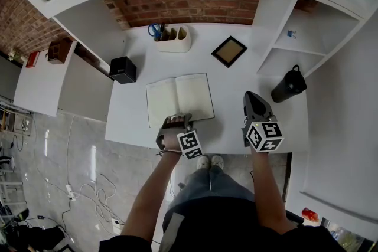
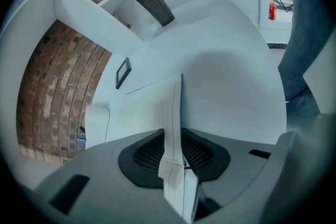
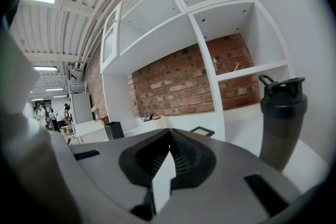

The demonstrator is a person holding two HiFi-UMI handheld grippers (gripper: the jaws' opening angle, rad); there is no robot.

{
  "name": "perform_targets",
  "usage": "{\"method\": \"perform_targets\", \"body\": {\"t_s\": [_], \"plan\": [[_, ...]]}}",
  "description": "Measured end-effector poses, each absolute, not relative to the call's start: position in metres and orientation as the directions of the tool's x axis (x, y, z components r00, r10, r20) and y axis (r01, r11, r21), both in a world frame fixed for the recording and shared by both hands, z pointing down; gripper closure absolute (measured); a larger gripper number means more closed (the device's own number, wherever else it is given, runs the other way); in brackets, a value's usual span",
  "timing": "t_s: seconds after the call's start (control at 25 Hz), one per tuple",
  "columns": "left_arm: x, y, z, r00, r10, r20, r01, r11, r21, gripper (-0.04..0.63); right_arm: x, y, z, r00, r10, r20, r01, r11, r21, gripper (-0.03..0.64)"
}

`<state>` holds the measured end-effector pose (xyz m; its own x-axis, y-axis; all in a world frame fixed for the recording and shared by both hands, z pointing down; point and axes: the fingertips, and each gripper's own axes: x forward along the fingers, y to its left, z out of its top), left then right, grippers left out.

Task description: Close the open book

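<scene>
Left gripper (image 1: 175, 121) pinches pages at the near edge of the open book (image 1: 195, 94) on the worktop (image 1: 236, 77). We should fold them over gently; right gripper (image 1: 254, 97) is closed, empty.

Book (image 1: 180, 97): paper pages, off-white, matt; thin sheet edges show in the left gripper view.
Table (image 1: 133, 118): white, smooth, low sheen.
Left gripper (image 2: 173, 136) and right gripper (image 3: 169, 139): grey shells, matt, plastic-looking. Pads (image 2: 144, 155): black, finely ribbed.
Wall (image 1: 189, 0): red-brown brick, rough, pale mortar joints.
Bottle (image 3: 281, 123): dark grey, smooth, plastic-looking, dull sheen.
Floor (image 1: 59, 144): pale tiles, glossy, reflecting light.
</scene>
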<state>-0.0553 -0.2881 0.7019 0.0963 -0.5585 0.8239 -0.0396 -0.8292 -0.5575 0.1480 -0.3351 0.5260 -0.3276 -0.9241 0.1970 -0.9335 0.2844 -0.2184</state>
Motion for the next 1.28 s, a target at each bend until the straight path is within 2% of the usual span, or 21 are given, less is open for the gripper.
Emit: {"method": "perform_targets", "body": {"t_s": [0.16, 0.32, 0.56, 0.8, 1.04, 1.28], "plan": [[-0.055, -0.286, 0.704, 0.089, -0.557, 0.826, 0.007, -0.829, -0.559, 0.516, 0.149, -0.336, 0.526, -0.322, -0.925, 0.199, -0.935, 0.279, -0.218, 0.617], [-0.055, -0.285, 0.701, 0.119, -0.557, 0.822, -0.038, -0.83, -0.557, 0.529, 0.147, -0.335, 0.527, -0.326, -0.923, 0.206, -0.935, 0.282, -0.215, 0.617], [-0.057, -0.286, 0.686, 0.223, -0.595, 0.772, -0.226, -0.802, -0.553, 0.543, 0.148, -0.335, 0.529, -0.326, -0.921, 0.213, -0.935, 0.281, -0.217, 0.617], [-0.063, -0.29, 0.663, 0.296, -0.664, 0.687, -0.469, -0.727, -0.501, 0.556, 0.143, -0.338, 0.527, -0.337, -0.918, 0.211, -0.932, 0.294, -0.21, 0.617], [-0.081, -0.29, 0.648, 0.375, -0.708, 0.599, -0.734, -0.621, -0.274, 0.563, 0.127, -0.341, 0.523, -0.369, -0.904, 0.215, -0.923, 0.328, -0.202, 0.617], [-0.098, -0.289, 0.644, 0.426, -0.733, 0.53, -0.849, -0.527, -0.046, 0.568, 0.104, -0.345, 0.521, -0.415, -0.883, 0.221, -0.906, 0.376, -0.196, 0.617]]}}
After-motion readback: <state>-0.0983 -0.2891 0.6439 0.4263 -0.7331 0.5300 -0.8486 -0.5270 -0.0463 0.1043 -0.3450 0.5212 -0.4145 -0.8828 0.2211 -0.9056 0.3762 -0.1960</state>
